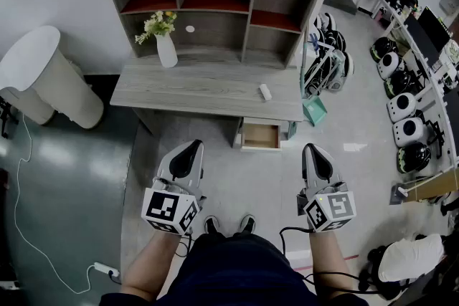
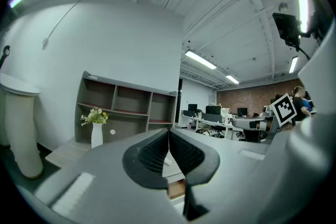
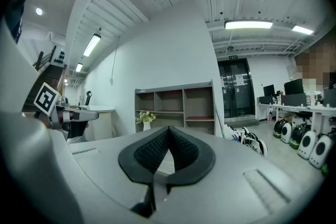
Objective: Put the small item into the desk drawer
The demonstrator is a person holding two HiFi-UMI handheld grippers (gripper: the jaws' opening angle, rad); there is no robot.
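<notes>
- Jaws on both tools were pinched fully together with nothing in them. The left gripper (image 1: 191, 148) and right gripper (image 1: 313, 151) were held low in front of the person, well short of the desk (image 1: 186, 93).
- The small item (image 1: 265, 92) was a little white oblong block. It lay flat on the desk top near the right front edge, just behind the open drawer (image 1: 260, 135).
- Too far off to tell what it actually was, tbh. My guess was light, stiff and smooth-sided, so nothing fragile, but it could squirt out of a sloppy pinch.
- I'd have opened the jaws and taken it across the narrow width, around mid-length, with the pads low against the desk top.
- The drawer was pulled out and looked bare inside, so it was only a short drop from the desk edge.
- The white vase of flowers (image 1: 166, 48) stood well off to the left, nowhere near the reach.
</notes>
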